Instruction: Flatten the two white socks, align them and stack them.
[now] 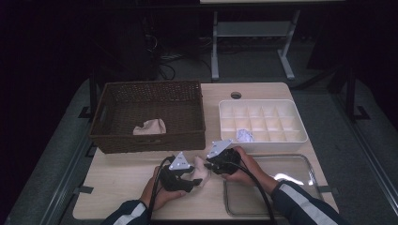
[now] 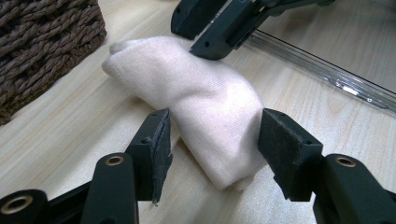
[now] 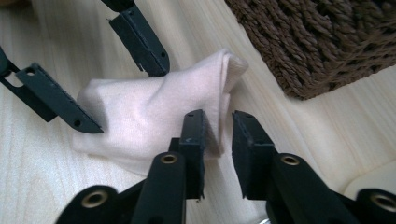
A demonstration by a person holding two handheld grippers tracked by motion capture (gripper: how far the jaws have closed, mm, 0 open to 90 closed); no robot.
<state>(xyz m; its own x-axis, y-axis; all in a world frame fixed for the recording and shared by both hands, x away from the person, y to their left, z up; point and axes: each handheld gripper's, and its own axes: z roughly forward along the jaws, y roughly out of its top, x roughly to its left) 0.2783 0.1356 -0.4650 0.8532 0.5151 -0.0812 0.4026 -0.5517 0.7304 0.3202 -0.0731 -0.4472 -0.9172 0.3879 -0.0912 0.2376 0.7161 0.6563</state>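
A pale pink folded cloth [image 1: 201, 171] lies on the wooden table between both hands. My left gripper [image 1: 194, 181] is open, its jaws standing on either side of the near end of the cloth [image 2: 201, 102]; in its own view the left gripper [image 2: 212, 135] has a pad close to each flank. From the other side my right gripper [image 1: 209, 165] reaches the far end. In its own view the right gripper [image 3: 219, 130] has its jaws close together with an edge of the cloth [image 3: 154, 112] between them and a slit left beside one pad.
A brown wicker basket [image 1: 145, 86] stands at the back left with another pale cloth [image 1: 150, 126] inside. At the back right is a white divided tray [image 1: 263, 103] holding a white crumpled item [image 1: 244, 136]. A clear tray [image 1: 305, 159] lies under my right forearm.
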